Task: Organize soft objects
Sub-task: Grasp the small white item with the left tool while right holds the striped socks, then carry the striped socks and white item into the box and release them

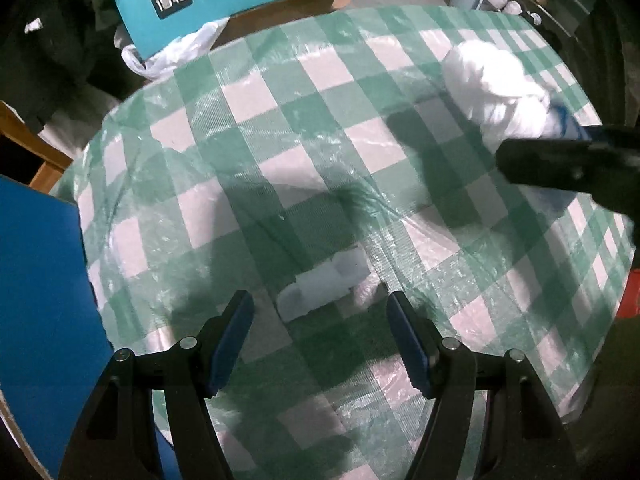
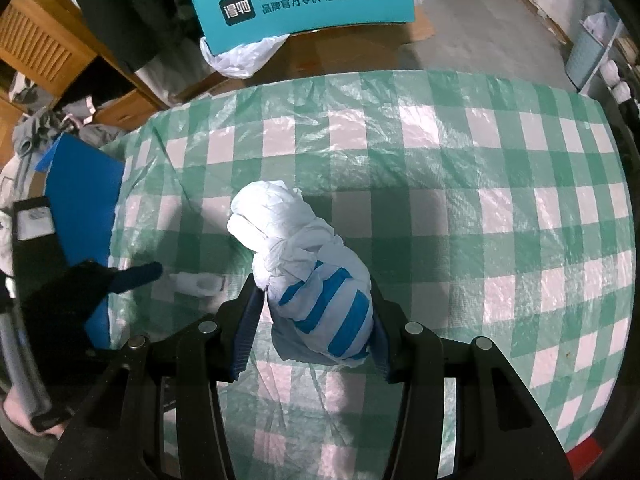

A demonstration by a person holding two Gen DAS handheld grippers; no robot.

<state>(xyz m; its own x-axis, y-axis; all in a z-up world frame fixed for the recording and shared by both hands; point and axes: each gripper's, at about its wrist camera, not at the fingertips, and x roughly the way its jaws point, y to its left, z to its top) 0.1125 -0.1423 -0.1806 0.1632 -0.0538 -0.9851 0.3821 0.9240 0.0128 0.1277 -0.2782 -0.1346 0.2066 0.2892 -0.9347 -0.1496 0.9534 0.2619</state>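
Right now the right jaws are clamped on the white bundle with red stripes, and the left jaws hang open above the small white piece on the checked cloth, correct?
Not quite: the stripes are blue, not red, as the right wrist view shows. The right gripper is clamped on the white bundle, and the left gripper hangs open above the small white piece on the checked cloth.
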